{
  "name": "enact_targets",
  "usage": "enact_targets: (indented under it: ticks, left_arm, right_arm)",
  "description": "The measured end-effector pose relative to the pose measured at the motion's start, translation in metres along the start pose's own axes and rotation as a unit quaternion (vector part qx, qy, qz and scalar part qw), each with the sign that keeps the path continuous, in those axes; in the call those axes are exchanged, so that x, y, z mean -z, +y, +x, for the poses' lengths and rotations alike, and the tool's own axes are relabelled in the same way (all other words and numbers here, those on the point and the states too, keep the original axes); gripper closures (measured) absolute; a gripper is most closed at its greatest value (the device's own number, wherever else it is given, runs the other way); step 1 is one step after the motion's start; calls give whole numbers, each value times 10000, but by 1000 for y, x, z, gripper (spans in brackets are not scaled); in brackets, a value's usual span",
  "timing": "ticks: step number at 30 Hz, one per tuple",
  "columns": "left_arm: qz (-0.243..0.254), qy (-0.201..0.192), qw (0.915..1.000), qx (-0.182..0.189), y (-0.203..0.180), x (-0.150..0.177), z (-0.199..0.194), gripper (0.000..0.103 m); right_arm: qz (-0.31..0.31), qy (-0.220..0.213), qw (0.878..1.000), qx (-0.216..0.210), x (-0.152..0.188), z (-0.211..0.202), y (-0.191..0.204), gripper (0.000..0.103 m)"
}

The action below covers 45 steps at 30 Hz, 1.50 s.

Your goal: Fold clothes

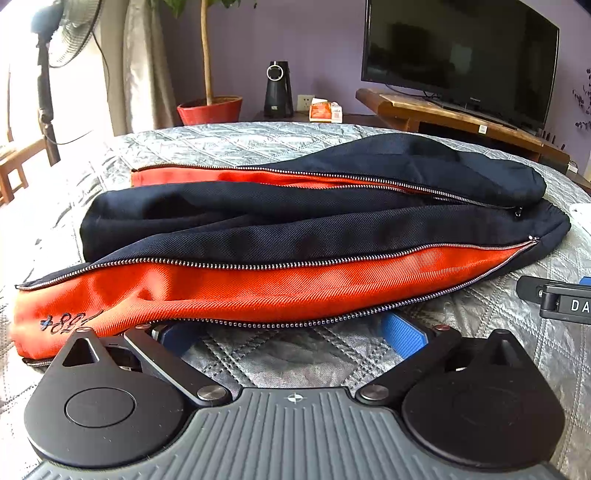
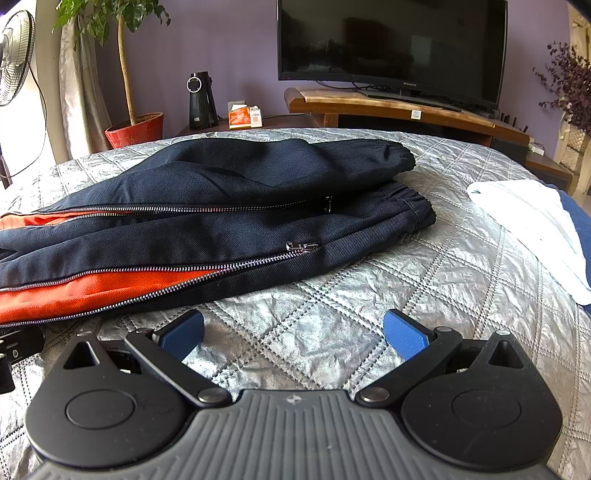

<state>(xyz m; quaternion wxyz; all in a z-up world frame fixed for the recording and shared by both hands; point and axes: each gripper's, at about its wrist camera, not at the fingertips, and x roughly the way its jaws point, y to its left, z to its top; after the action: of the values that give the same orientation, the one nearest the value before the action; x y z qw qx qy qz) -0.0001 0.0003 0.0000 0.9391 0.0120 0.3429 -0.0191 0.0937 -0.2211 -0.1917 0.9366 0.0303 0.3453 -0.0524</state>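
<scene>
Dark navy trousers with open zips and orange lining lie folded lengthwise on the silver quilted bed; they also show in the right wrist view, waistband to the right. My left gripper is open and empty, its blue pads at the near zip edge, the left pad partly under the orange cloth. My right gripper is open and empty, on the quilt just in front of the trousers' near edge. The right gripper's side shows at the right of the left wrist view.
A white folded cloth lies on the bed at the right, beside something blue. Beyond the bed stand a TV on a wooden stand, a red plant pot, a black speaker and a fan.
</scene>
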Motion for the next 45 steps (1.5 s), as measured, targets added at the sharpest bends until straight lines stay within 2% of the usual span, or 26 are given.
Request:
enact_targets:
  ticks: [45]
  left_arm:
    - [-3, -1, 10000, 14, 3, 0, 1, 0]
  right_arm:
    - [0, 0, 10000, 0, 0, 0, -1, 0]
